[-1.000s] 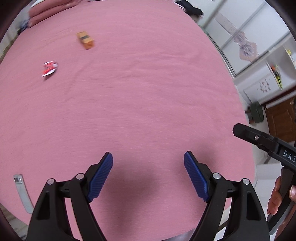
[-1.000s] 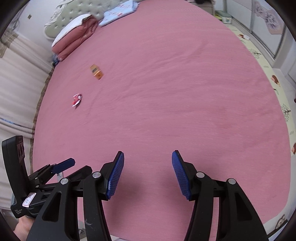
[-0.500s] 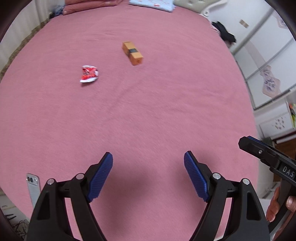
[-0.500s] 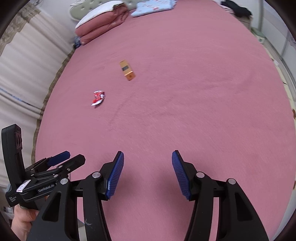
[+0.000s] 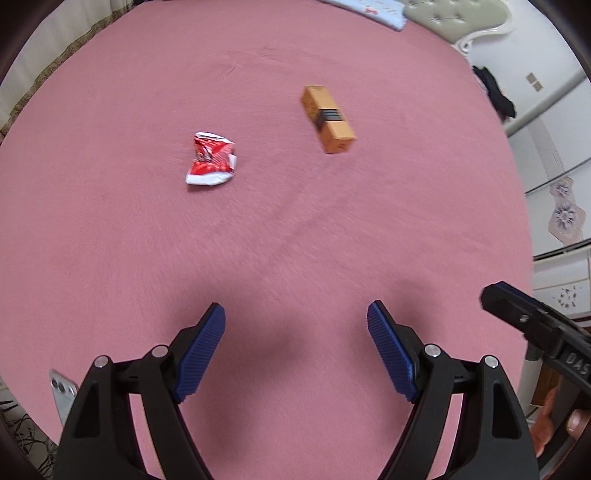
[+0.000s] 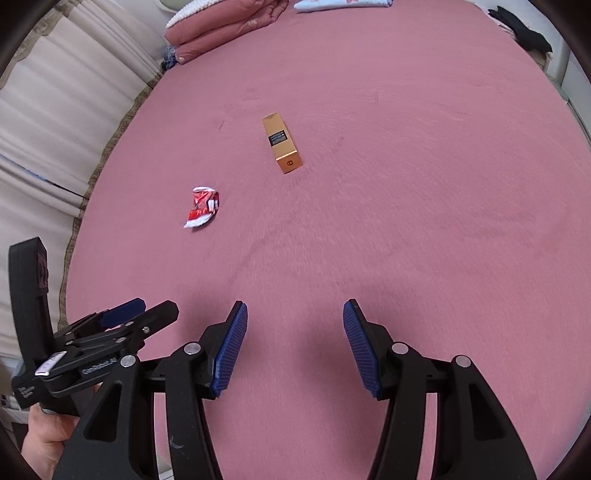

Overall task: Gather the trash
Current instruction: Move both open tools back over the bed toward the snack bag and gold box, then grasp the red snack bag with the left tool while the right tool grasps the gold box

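A crumpled red and white wrapper (image 5: 211,159) lies on the pink bed (image 5: 110,240), left of centre. An orange box (image 5: 328,119) with a dark band lies to its right, a little farther away. Both show in the right wrist view too, the wrapper (image 6: 202,207) and the box (image 6: 282,143). My left gripper (image 5: 295,347) is open and empty, well short of both. My right gripper (image 6: 292,347) is open and empty, over the near part of the bed. The left gripper also shows at the right wrist view's lower left (image 6: 122,321).
A phone (image 5: 62,393) lies at the bed's near left edge. Folded pink bedding (image 6: 221,29) and a light blue cloth (image 6: 340,3) lie at the far end. Curtains (image 6: 55,110) hang on the left. White cabinets (image 5: 554,147) stand on the right.
Both views have swung left and moved forward over the bed. The wrapper and the box now sit nearer the centre and look larger. Both grippers stay open.
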The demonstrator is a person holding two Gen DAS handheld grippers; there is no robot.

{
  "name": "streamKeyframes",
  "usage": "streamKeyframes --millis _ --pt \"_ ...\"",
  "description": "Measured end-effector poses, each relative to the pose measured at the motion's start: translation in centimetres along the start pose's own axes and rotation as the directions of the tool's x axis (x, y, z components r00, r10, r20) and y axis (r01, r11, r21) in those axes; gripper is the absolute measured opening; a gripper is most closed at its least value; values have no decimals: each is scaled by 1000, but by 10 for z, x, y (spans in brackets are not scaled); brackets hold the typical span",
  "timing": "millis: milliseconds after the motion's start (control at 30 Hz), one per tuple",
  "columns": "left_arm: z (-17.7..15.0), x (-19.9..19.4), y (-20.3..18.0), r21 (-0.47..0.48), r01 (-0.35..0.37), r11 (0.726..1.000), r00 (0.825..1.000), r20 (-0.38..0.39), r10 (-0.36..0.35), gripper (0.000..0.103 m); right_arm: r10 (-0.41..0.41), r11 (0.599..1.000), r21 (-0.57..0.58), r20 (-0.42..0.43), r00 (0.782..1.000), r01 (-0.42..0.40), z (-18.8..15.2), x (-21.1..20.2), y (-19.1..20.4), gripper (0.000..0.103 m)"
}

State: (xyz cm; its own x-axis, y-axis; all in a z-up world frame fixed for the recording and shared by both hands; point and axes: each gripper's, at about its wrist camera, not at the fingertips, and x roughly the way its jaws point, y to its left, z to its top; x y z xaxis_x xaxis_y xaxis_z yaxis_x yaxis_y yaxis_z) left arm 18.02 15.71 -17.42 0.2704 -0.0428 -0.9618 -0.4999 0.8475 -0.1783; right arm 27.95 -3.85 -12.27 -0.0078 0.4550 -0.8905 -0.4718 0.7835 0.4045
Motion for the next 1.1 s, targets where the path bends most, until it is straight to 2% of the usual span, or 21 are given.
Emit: streamKeyframes --millis 267,500,733,833,967,1100 --pt "75 58 49 -60 -29 998 999 -19 28 79 -20 1000 -19 -25 999 20 67 65 12 54" --pt "113 104 77 -102 -41 994 999 -36 38 79 -41 999 -30 -35 999 40 111 116 11 54" --pt "125 143 88 -123 -37 992 996 -89 26 77 -70 996 -60 -38 997 67 147 159 19 54" --pt "129 153 93 -148 -30 989 995 -99 15 72 -93 993 -77 -30 995 91 159 174 24 54" --pt "132 159 93 -136 -59 989 994 -98 46 58 -125 988 -94 -31 992 121 172 190 30 54" --pt "131 158 90 -133 -69 989 996 -72 60 52 -148 986 -86 -42 988 144 182 204 32 54"
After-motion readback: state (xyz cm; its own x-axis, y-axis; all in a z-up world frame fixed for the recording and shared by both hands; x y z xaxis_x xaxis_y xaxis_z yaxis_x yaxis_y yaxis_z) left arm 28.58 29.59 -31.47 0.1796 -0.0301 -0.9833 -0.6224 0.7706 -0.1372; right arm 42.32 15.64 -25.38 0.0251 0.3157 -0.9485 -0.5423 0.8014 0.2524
